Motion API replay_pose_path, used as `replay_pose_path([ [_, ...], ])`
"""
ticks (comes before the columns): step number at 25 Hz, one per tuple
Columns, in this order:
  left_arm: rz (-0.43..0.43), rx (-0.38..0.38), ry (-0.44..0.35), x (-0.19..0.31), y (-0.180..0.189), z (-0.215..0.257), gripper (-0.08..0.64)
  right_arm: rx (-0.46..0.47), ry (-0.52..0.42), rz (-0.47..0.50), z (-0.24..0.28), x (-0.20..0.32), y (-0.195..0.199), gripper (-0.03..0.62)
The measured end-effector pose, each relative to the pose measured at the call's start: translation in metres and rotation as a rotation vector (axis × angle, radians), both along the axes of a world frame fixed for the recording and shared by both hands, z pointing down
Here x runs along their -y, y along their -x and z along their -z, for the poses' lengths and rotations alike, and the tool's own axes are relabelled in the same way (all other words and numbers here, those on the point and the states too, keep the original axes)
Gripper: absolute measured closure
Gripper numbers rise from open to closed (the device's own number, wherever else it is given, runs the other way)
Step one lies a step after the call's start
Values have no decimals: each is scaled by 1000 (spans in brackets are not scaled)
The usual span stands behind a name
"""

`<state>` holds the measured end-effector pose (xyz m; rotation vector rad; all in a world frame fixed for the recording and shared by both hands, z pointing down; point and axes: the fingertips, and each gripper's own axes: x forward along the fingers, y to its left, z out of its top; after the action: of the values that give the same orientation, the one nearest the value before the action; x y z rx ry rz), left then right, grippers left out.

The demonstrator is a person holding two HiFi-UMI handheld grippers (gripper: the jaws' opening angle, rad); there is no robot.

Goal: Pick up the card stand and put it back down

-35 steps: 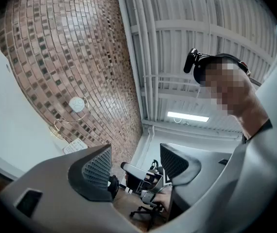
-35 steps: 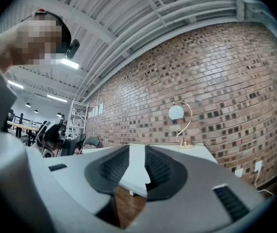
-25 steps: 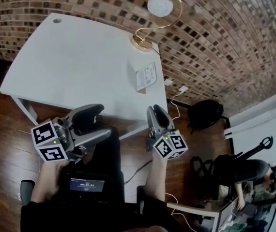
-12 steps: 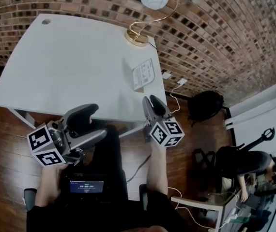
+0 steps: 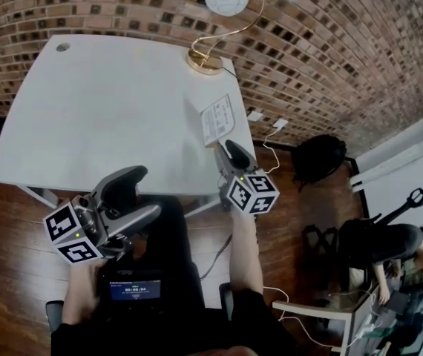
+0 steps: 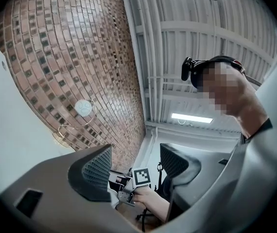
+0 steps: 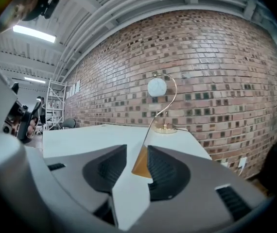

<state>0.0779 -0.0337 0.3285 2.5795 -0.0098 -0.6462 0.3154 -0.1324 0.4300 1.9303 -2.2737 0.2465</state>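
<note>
The card stand (image 5: 219, 119), a white printed card in a slanted holder, stands near the right edge of the white table (image 5: 107, 102). In the right gripper view the card stand (image 7: 141, 161) shows edge-on, its orange foot between the jaws and close to the right pad, with no pad pressing on it. My right gripper (image 5: 226, 148) (image 7: 137, 152) sits at the table's near right corner just short of the stand, and its jaws are opening. My left gripper (image 5: 130, 180) (image 6: 134, 152) is held off the table below its front edge, tilted upward, open and empty.
A gold lamp (image 5: 205, 60) with a white globe stands on the table behind the card stand, against the brick wall (image 5: 330, 43). To the right on the wooden floor lie a black bag (image 5: 317, 158) and cables. A person (image 5: 389, 262) sits at the lower right.
My right gripper has moved forward over the table's corner toward the card stand. The left gripper has stayed low in front of the table.
</note>
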Motion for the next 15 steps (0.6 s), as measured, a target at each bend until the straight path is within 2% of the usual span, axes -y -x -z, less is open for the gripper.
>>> replay_pose_path([
  [15,15,-9,4,9,8,-1,256,15,78,-27,-10,55,-7,431],
])
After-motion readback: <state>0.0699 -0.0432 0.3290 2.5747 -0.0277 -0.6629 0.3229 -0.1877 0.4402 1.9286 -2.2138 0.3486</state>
